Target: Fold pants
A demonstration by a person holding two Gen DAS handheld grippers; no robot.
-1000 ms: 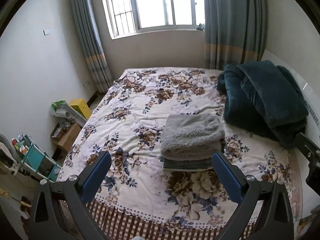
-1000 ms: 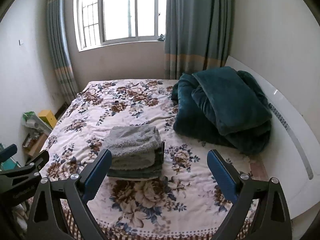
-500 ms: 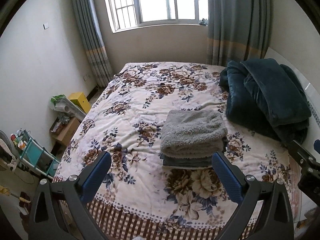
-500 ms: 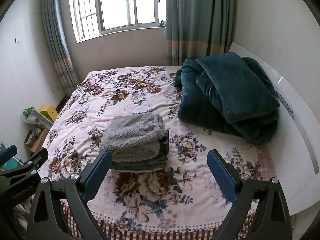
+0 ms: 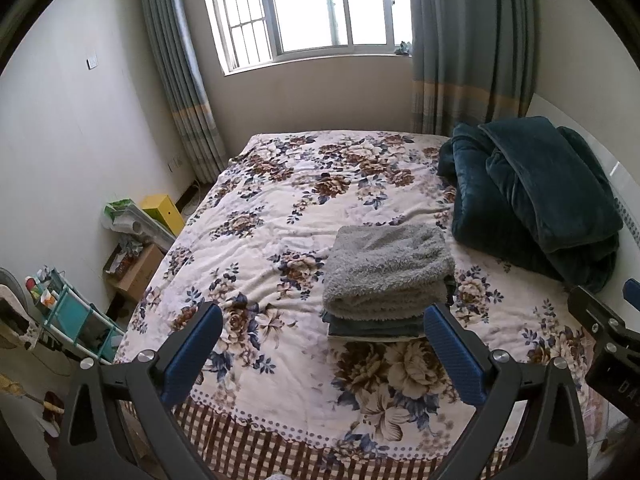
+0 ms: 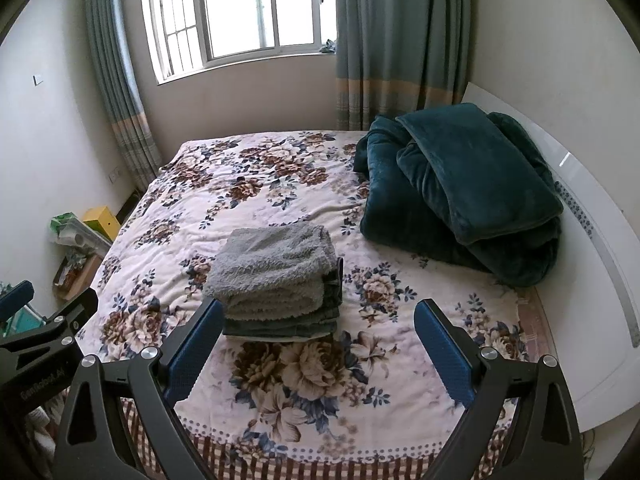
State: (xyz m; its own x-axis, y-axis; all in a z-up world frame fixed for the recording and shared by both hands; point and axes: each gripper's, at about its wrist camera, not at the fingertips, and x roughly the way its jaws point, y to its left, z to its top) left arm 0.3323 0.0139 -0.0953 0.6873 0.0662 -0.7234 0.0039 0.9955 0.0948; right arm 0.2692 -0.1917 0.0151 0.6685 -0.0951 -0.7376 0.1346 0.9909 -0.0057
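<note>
The bed fills most of both views, covered by a cream spread printed with brown and blue flowers, with a brown checked band along its near edge. A white headboard runs along the bed's right edge. Against that edge, toward the far right corner, lies a heaped dark teal blanket, folded over itself in thick rolls.

The folded pants sit on the bed toward the near edge, roughly midway between the left and right edges and well apart from the blanket. They form a neat stack: a fluffy grey pair on top, darker grey-green layers beneath, with a thin pale layer showing at the bottom. Nothing touches the stack.

Beyond the far edge stands a bright window flanked by grey-blue curtains with a tan stripe. On the floor past the left edge are a cardboard box, a yellow box and a teal rack.

The left tool hangs above the near edge with its blue-padded fingers spread wide and nothing between them. The right tool is held the same way beside it, jaws wide apart and empty, the stack seen just past its left finger.
</note>
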